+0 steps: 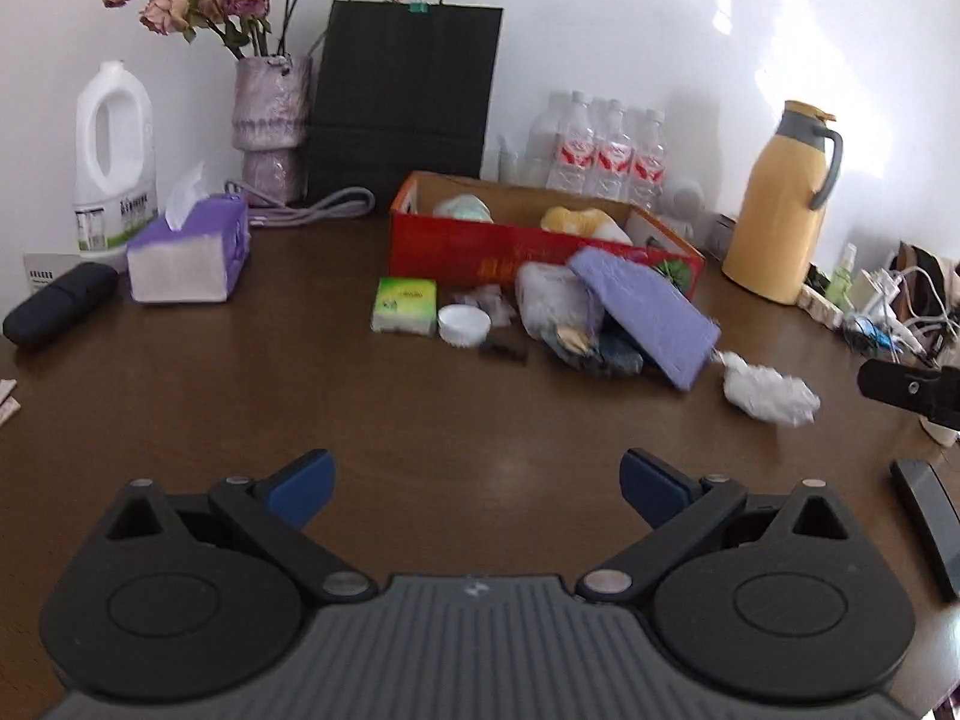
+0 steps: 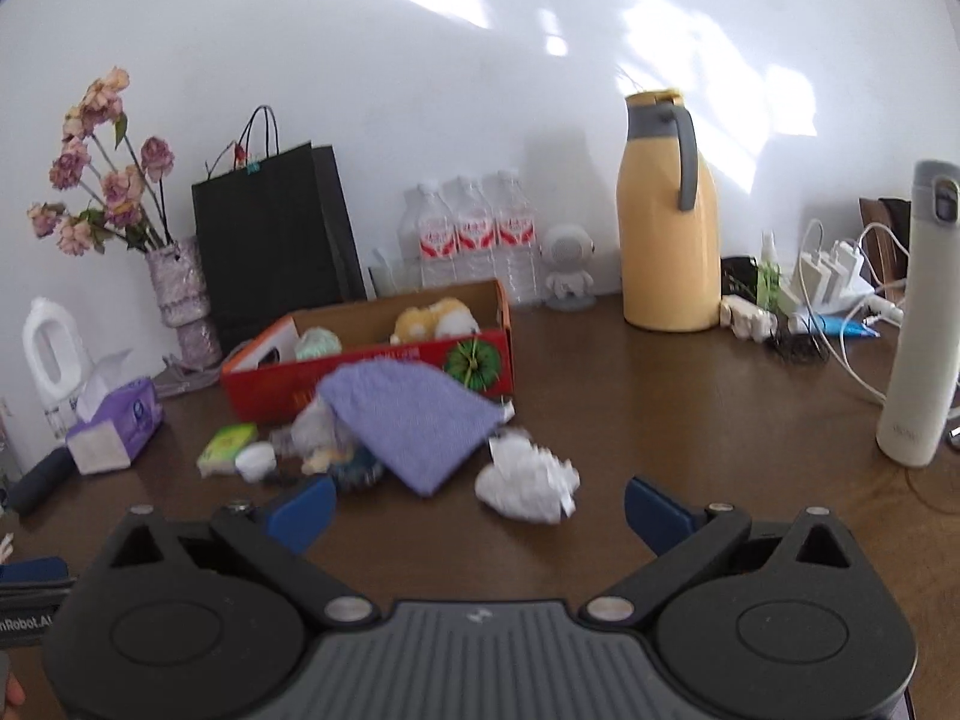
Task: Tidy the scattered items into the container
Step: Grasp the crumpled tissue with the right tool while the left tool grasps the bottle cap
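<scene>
A red cardboard box [image 1: 480, 249] [image 2: 384, 375] stands on the brown table with a yellow plush toy [image 1: 579, 221] [image 2: 435, 318] and a pale green item [image 1: 465, 208] inside. In front of it lie a purple cloth [image 1: 651, 315] [image 2: 414, 420], a crumpled white paper [image 1: 768, 393] [image 2: 528, 480], a green tissue pack [image 1: 405, 305] [image 2: 227, 444], a white lid [image 1: 463, 326] [image 2: 255, 459] and a clear plastic bag [image 1: 552, 306]. My left gripper [image 1: 477, 486] is open and empty, well short of the items. My right gripper [image 2: 477, 507] is open and empty, just short of the white paper.
A purple tissue box [image 1: 189, 249], white detergent bottle [image 1: 114, 162], flower vase [image 1: 270, 120], black paper bag [image 1: 402, 102] and water bottles [image 1: 606, 153] line the back. A yellow jug [image 1: 780, 204] [image 2: 669, 228], chargers with cables [image 2: 840, 282] and a white flask [image 2: 924, 324] stand at the right.
</scene>
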A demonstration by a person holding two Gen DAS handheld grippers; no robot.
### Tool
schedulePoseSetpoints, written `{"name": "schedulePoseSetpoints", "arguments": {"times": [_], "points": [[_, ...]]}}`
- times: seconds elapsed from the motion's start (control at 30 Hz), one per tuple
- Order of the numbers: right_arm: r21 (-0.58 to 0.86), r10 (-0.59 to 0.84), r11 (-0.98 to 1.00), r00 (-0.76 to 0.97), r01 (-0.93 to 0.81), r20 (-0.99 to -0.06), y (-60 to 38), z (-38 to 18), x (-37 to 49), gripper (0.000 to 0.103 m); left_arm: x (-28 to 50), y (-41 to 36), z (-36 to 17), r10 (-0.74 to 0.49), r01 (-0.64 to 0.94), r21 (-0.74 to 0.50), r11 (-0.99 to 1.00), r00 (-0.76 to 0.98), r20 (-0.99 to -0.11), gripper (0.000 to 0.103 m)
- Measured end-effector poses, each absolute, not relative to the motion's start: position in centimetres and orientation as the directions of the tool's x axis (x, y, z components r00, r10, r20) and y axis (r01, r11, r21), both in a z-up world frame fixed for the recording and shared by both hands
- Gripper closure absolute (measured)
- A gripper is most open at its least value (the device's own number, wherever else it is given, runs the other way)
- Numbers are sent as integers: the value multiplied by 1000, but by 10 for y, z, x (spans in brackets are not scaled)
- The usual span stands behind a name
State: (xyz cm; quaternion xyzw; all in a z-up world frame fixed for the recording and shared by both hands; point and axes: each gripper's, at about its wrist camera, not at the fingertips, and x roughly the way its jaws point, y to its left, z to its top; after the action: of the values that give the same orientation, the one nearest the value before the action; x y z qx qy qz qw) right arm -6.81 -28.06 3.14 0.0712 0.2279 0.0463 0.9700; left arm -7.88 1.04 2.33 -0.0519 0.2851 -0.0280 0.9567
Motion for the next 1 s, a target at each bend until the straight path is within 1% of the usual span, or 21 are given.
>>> {"name": "schedulePoseSetpoints", "arguments": {"times": [0.13,0.2,0.23,0.27,0.3,0.33,0.37,0.4,0.43,0.5,0.63,0.7,0.77,0.87,0.9,0.93,0.97,1.0], "points": [[108,104,992,882,-60,-460,-276,24,-62,1,-65,12,33,-100,44,-117,992,845,-526,0],[91,97,994,885,-62,-455,-274,25,-51,3,-48,12,41,-123,76,-113,991,857,-500,0],[88,95,994,884,-62,-457,-273,25,-44,6,-36,13,44,-127,90,-100,991,863,-488,2],[84,92,995,878,-59,-469,-272,25,-34,6,-21,13,46,-125,99,-79,992,866,-485,4],[79,90,995,872,-60,-481,-271,23,-24,7,-5,12,47,-125,111,-57,992,863,-489,10],[74,89,995,868,-61,-488,-269,21,-15,9,12,11,47,-131,129,-39,991,859,-496,16],[68,87,996,863,-62,-498,-267,19,-4,15,30,10,45,-139,145,-28,989,852,-504,20],[64,84,996,855,-60,-511,-266,16,6,17,47,9,41,-146,157,-23,987,843,-518,26],[63,81,996,849,-56,-523,-264,12,15,19,63,8,37,-149,162,-24,987,830,-538,29],[61,72,997,836,-46,-544,-262,4,32,19,92,8,27,-152,158,-40,987,803,-576,31],[41,53,999,822,-36,-567,-260,-7,55,20,123,9,10,-133,130,-51,990,773,-620,39],[25,36,999,816,-27,-577,-260,-10,63,20,131,9,1,-132,121,-60,991,765,-631,39],[34,37,999,805,-22,-592,-262,-14,69,23,133,7,-2,-117,120,-38,992,773,-623,39],[45,42,999,786,-19,-617,-264,-20,75,24,135,9,-2,-106,118,-22,993,775,-623,39],[48,45,999,781,-20,-623,-264,-23,76,24,136,12,-1,-102,109,-27,994,775,-624,38],[49,49,999,777,-24,-628,-264,-24,76,25,136,13,0,-94,98,-27,995,776,-624,32],[47,52,998,775,-29,-630,-263,-25,76,25,135,13,1,-84,89,-23,996,777,-623,30],[43,53,999,775,-33,-629,-263,-26,75,26,132,12,3,-82,90,-19,996,783,-617,30]]}}
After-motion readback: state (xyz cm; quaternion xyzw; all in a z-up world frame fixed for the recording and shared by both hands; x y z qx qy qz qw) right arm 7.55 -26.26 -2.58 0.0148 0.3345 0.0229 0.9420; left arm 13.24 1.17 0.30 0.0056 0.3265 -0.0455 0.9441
